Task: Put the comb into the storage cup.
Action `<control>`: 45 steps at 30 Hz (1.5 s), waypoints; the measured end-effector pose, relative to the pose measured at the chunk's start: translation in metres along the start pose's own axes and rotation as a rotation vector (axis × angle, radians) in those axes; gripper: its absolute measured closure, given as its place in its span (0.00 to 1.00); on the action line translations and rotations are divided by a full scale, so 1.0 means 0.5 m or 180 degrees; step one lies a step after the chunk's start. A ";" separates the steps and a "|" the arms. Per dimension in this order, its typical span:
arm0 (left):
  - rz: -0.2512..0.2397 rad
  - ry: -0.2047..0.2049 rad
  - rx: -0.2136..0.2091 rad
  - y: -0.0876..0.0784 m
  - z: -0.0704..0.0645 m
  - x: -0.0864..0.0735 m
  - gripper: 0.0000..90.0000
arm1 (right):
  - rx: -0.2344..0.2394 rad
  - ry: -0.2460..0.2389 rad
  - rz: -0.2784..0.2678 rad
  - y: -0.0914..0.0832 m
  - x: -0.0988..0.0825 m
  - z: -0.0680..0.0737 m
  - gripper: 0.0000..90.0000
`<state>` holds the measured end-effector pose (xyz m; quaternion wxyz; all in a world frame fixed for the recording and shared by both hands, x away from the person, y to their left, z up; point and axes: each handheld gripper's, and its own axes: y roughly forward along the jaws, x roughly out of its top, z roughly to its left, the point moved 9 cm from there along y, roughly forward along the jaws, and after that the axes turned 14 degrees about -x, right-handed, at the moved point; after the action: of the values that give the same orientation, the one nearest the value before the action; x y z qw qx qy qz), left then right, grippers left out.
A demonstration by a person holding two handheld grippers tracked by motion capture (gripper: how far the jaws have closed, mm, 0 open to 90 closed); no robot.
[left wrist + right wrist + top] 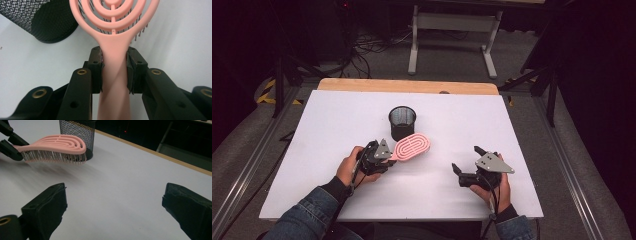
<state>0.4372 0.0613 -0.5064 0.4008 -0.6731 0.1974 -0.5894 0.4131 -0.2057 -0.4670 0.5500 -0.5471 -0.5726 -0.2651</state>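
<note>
Left hand-held gripper [114,71]: clamped on the handle of the pink brush [411,147], held just above the bench [312,165], bristles down, head beside the mesh cup [402,121].
Risk: the narrow, smooth handle may twist in the pads; the broad head may knock the light cup over.
Right hand-held gripper [113,210]: wide apart, holding nothing, too far off to steady the cup.

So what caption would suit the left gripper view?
Left claw clamped on a pink hairbrush handle, beside a black mesh cup.

Dim room, grey floor [452,65], cables [367,47]
</note>
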 end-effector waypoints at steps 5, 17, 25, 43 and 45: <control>-0.0161 0.0007 0.0059 -0.007 -0.002 0.008 0.78 | 0.0041 0.0144 -0.0050 0.003 0.013 0.003 0.06; -0.0351 0.0072 0.0102 -0.018 -0.011 0.020 0.78 | 0.0224 0.0391 -0.0139 0.013 0.042 0.032 0.06; -0.0523 0.0171 0.0217 -0.028 -0.022 0.034 0.78 | 0.0358 0.0538 -0.0162 0.013 0.059 0.050 0.06; -0.1113 0.0209 0.0483 -0.043 -0.042 0.063 0.78 | 0.0903 0.0999 -0.0287 0.044 0.151 0.148 0.06; -0.1157 0.0212 0.0487 -0.040 -0.047 0.066 0.78 | 0.0927 0.1045 -0.0276 0.048 0.155 0.153 0.06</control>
<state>0.4183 0.0419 -0.4702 0.3310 -0.6453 0.0404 -0.6873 0.4250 -0.1043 -0.4222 0.6971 -0.3863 -0.5306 -0.2885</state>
